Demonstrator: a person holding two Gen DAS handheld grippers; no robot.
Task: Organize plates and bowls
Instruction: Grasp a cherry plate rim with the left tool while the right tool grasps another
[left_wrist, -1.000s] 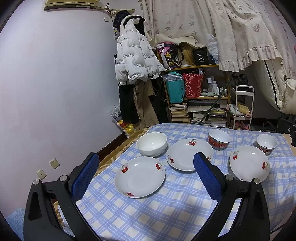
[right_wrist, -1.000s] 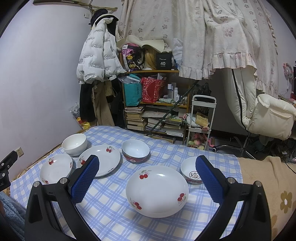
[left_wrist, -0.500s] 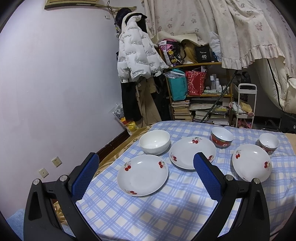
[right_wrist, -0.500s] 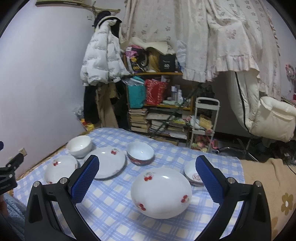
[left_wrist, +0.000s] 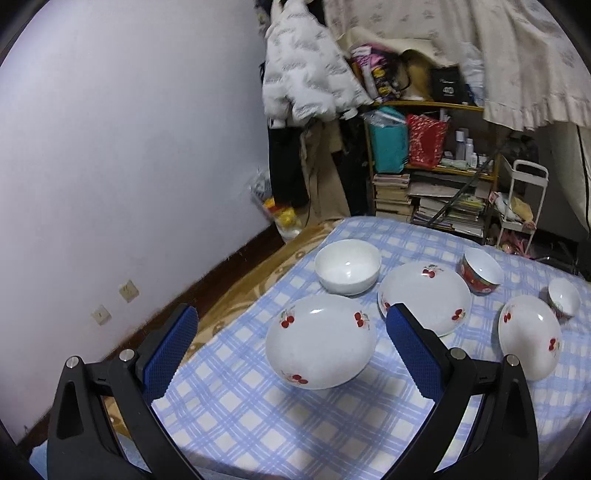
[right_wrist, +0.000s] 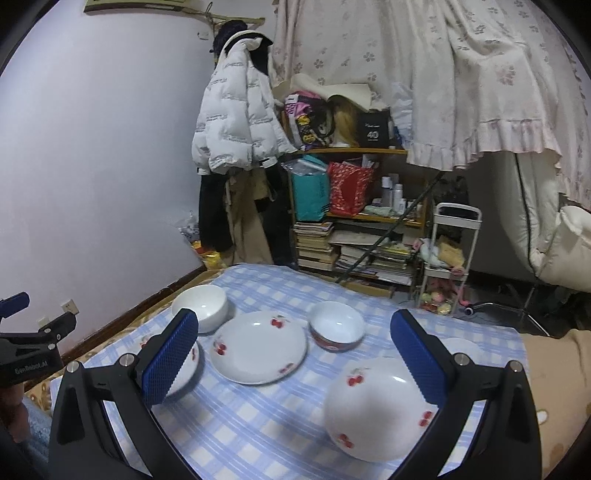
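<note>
Both tongs spread wide, empty: left tongs (left_wrist: 291, 354), right tongs (right_wrist: 295, 363).

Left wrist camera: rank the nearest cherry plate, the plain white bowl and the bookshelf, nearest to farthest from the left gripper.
1. Nearest cherry plate: on the checked cloth, right between the open fingers of the left gripper.
2. Plain white bowl: just behind that plate, toward the wall side.
3. Bookshelf: across the room, beyond the table's far edge.
</note>
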